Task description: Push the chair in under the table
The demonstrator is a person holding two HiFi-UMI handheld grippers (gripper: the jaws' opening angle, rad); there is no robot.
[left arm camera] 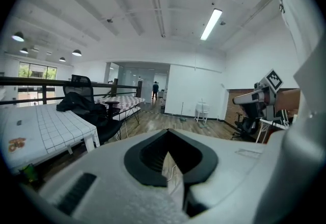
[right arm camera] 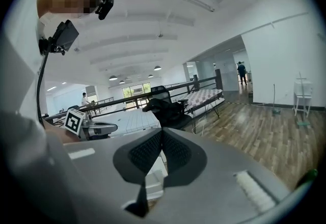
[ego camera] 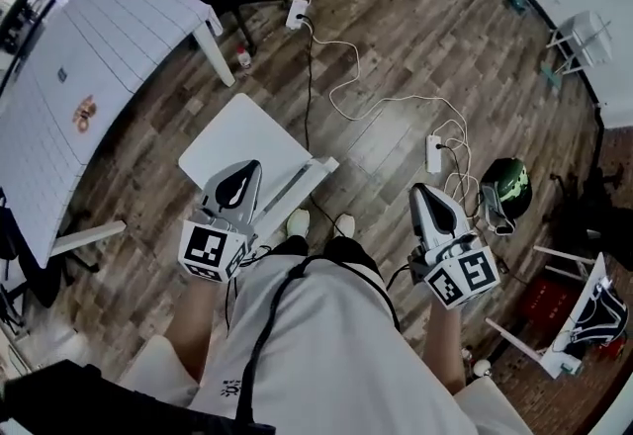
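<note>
Far to my left stands the table [ego camera: 94, 57] under its white checked cloth, one white leg angled out onto the wooden floor [ego camera: 396, 18]. The chair [ego camera: 242, 131] is not under it: the white seat stands on open floor, apart from the table's near corner, with its back rail turned toward me.

My left gripper [ego camera: 249, 169] points out over the near edge of that seat, just left of the back rail. Its jaws are pressed together with nothing between them (its own camera shows only a thin seam between the dark pads). Whether its tip actually touches the seat I cannot tell from above.

Below the chair's back rail are the toes of my white shoes [ego camera: 298, 221]. Further right a white cable [ego camera: 381, 105] loops across the boards to a power strip [ego camera: 433, 153].

My right gripper [ego camera: 421, 192] hangs over bare floor, well apart from the chair. Its jaws are also closed tight and hold nothing.

Just right of it a black and green bag [ego camera: 506, 188] lies on the floor, and lower right there is a red crate [ego camera: 547, 302].
</note>
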